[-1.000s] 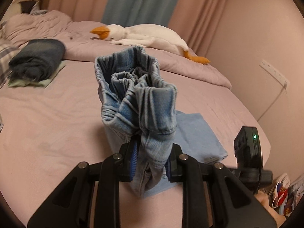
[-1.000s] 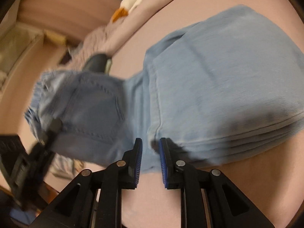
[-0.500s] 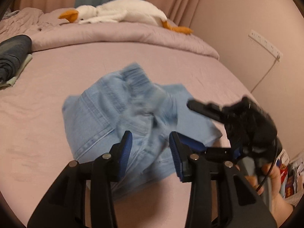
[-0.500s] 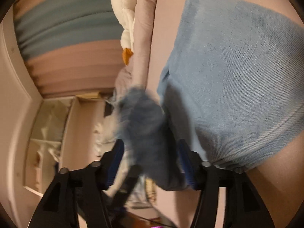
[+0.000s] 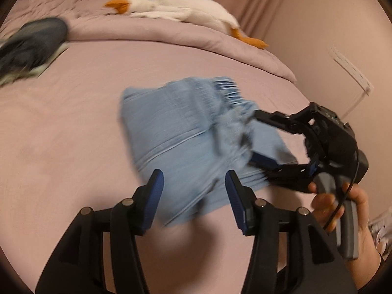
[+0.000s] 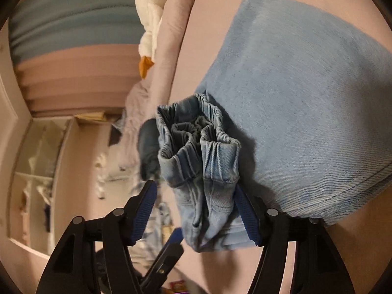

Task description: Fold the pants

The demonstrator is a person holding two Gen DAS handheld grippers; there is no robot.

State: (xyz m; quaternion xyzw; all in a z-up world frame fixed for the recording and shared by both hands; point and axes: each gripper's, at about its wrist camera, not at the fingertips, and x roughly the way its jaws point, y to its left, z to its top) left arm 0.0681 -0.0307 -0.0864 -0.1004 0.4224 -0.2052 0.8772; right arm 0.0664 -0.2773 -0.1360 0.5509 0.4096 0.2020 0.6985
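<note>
Light blue denim pants (image 5: 186,127) lie folded on the pink bed, their gathered elastic waistband at the far right edge. My left gripper (image 5: 194,191) is open and empty, just short of the near edge of the pants. My right gripper (image 5: 254,142) comes in from the right, open, its jaws on either side of the bunched waistband. In the right wrist view the waistband (image 6: 198,152) stands between the spread fingers of the right gripper (image 6: 196,210), with the folded legs (image 6: 306,103) behind it.
A white plush goose (image 5: 176,7) lies on the rolled duvet (image 5: 171,34) at the far side. A dark folded garment (image 5: 31,39) sits at far left. A wall with a socket strip (image 5: 350,71) is close on the right.
My left gripper has let go of the waistband, opened wide and drawn back. The pants have dropped onto the bed. My right gripper has opened and moved around the bunched waistband.
</note>
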